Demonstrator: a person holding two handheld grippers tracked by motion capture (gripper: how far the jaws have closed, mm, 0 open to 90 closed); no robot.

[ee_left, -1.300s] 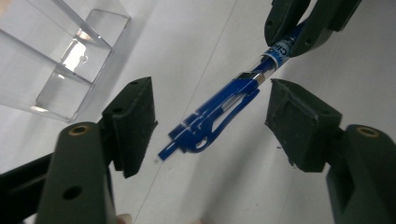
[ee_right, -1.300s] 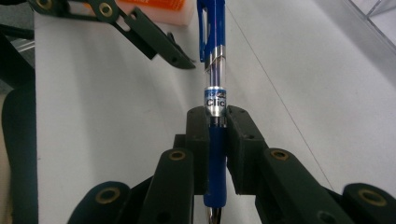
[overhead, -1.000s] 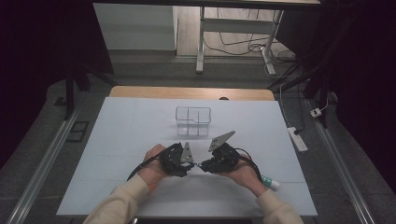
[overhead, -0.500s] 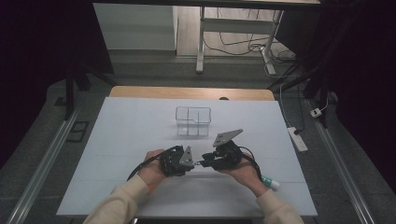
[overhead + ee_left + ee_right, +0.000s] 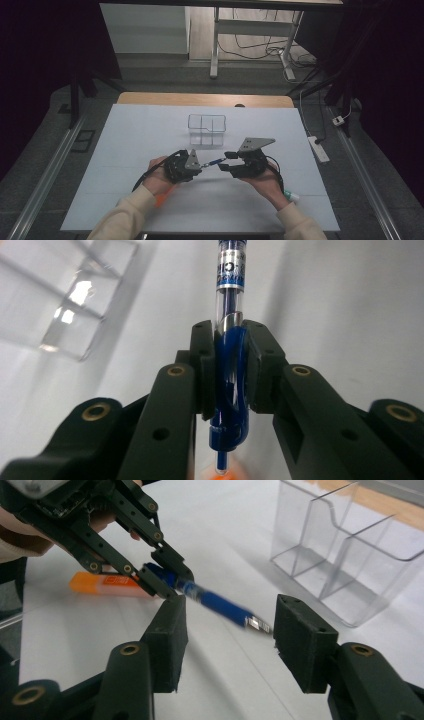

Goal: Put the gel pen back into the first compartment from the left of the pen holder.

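A blue pen (image 5: 214,161) with a clear barrel is held level above the white table (image 5: 125,150), between my two grippers. My left gripper (image 5: 200,167) is shut on the pen (image 5: 229,305) near its clip end, both pads pressing the barrel. My right gripper (image 5: 232,617) faces it from the right. Its jaws have just been opening and now stand apart on either side of the pen's tip (image 5: 257,624), with neither pad touching it. In the right gripper view the left gripper (image 5: 160,575) holds the pen (image 5: 220,605) from the upper left.
A clear plastic organiser (image 5: 207,129) with several compartments stands just beyond the grippers. An orange item (image 5: 162,199) lies under the left forearm. A white and teal tube (image 5: 291,196) lies by the right wrist. A power strip (image 5: 318,148) lies on the floor to the right.
The right gripper has tipped, its grey plate now stands higher, and its jaws have spread away from the pen's tip. The left hand has stayed put, still holding the pen.
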